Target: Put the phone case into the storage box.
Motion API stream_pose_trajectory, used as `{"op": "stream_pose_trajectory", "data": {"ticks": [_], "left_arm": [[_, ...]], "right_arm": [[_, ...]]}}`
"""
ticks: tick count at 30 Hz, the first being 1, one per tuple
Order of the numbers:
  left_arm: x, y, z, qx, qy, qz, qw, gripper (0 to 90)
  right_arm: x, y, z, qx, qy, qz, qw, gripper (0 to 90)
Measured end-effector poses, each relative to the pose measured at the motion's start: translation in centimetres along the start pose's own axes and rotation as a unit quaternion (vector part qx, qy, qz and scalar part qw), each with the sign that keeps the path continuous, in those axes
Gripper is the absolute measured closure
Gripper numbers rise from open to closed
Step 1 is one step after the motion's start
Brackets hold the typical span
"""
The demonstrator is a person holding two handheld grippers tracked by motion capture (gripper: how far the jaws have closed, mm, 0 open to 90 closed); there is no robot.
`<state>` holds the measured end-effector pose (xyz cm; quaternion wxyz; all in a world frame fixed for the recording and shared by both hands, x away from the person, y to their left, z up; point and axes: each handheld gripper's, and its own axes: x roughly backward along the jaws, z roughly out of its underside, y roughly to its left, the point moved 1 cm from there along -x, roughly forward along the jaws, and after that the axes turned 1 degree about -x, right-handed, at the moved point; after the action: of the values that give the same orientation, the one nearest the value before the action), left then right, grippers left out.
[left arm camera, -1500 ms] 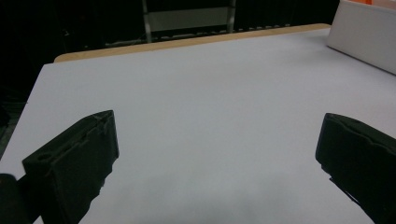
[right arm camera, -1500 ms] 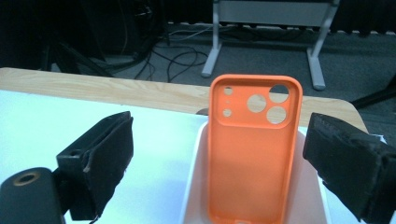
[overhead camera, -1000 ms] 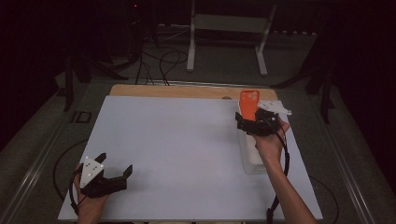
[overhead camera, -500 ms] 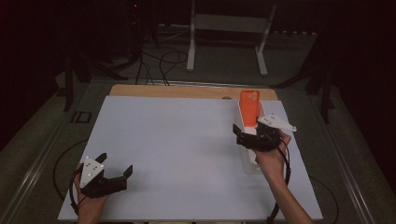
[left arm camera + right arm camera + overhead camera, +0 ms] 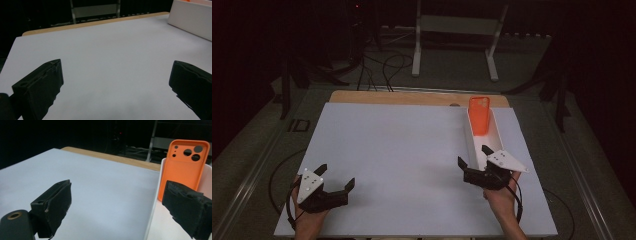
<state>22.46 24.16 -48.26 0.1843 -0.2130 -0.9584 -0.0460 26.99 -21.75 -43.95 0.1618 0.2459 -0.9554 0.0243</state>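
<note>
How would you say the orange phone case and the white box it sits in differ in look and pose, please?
The orange phone case is bright orange and flat with camera holes; the white box is a plain, long, open trough. The case leans upright against the box's far end, while the box lies flat on the table. Both are rectangular.

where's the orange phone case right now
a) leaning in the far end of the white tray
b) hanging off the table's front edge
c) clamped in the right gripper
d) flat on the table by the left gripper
a: the orange phone case leans against the far end of the white tray, and the right gripper is open and apart from it.
</note>
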Motion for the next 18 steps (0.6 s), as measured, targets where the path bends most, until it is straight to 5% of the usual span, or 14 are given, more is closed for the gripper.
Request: {"op": "stream_pose_trajectory", "data": {"ticks": [18], "left_arm": [[0.2, -0.4, 0.2, -0.012, -0.01, 0.022, 0.9996, 0.4]], "right_arm": [[1.6, -0.5, 3.6, 0.003, -0.046, -0.019, 0.9987, 8.8]]}}
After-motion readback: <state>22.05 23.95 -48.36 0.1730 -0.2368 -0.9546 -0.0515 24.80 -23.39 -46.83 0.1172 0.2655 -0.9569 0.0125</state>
